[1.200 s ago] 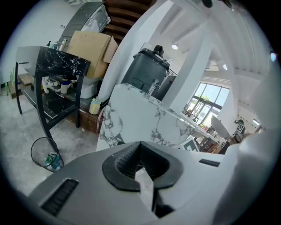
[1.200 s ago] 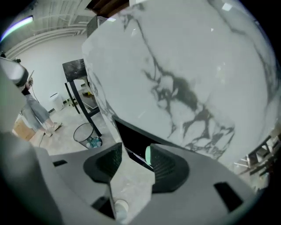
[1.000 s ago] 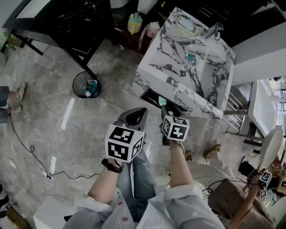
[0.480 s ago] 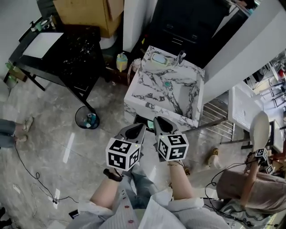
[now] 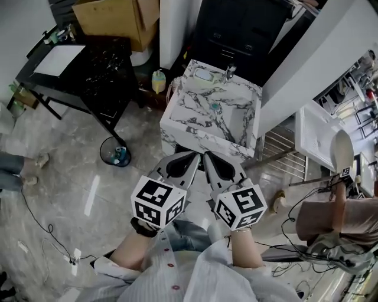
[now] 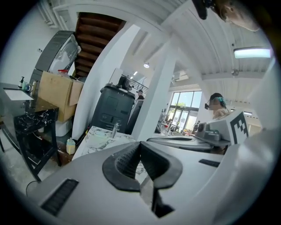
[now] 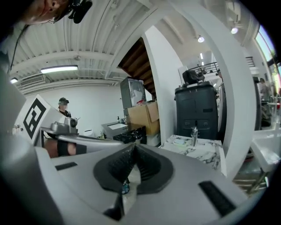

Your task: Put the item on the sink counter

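Observation:
The white, black-veined marble sink counter [image 5: 195, 112] stands ahead of both grippers, also visible in the left gripper view [image 6: 99, 138] and the right gripper view [image 7: 193, 149]. A pale green dish [image 5: 205, 75] and a faucet [image 5: 230, 72] sit at its back. A small teal thing [image 5: 216, 107] lies in the basin. My left gripper [image 5: 193, 156] [image 6: 139, 145] is shut, nothing between its pads. My right gripper [image 5: 208, 156] [image 7: 134, 147] has just been closing and is shut, with nothing seen between the pads. Both are held side by side, short of the counter's front edge.
A yellow bottle [image 5: 158, 81] stands on the floor left of the sink. A black bin [image 5: 116, 153] and a black table [image 5: 88, 65] are further left, a cardboard box [image 5: 118, 15] behind. Another person [image 5: 336, 218] and a white fixture [image 5: 316, 133] are at the right.
Both grippers have come up and closer together, larger in the head view. The sink counter has slid from upper right to the middle of the view and looks smaller.

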Demonstrator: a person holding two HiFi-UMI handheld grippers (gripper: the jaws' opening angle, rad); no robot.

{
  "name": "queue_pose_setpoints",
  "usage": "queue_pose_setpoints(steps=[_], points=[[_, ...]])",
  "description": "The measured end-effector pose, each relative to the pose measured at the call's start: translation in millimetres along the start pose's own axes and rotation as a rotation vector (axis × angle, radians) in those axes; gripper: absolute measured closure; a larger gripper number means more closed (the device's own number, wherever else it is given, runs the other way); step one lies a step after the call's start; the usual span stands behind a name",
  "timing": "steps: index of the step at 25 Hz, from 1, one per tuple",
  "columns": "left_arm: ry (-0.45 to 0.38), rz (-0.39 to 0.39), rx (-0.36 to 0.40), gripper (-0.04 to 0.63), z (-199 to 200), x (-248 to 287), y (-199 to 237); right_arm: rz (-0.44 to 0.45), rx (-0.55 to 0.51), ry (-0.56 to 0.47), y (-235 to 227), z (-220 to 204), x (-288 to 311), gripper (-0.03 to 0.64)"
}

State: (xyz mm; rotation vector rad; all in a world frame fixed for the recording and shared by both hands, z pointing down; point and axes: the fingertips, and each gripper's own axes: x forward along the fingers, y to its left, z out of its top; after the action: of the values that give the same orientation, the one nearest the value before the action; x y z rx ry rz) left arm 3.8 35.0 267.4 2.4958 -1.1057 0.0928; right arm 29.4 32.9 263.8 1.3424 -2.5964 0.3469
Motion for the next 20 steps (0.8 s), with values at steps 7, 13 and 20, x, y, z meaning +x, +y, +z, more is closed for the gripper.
queue_pose_setpoints(steps=[7, 13, 20], points=[[-0.047, 0.006, -0.014, 0.580, 7, -22, -7, 0.034, -0.026, -0.011, 24, 6, -17, 0.609], [-0.052, 0.016, -0.020, 0.580, 9, -30, -2, 0.057, -0.019, -0.022, 33, 11, -17, 0.609], [-0.041, 0.013, -0.022, 0.580, 1, -39, 0, 0.085, -0.029, -0.007, 46, 6, -9, 0.609]])
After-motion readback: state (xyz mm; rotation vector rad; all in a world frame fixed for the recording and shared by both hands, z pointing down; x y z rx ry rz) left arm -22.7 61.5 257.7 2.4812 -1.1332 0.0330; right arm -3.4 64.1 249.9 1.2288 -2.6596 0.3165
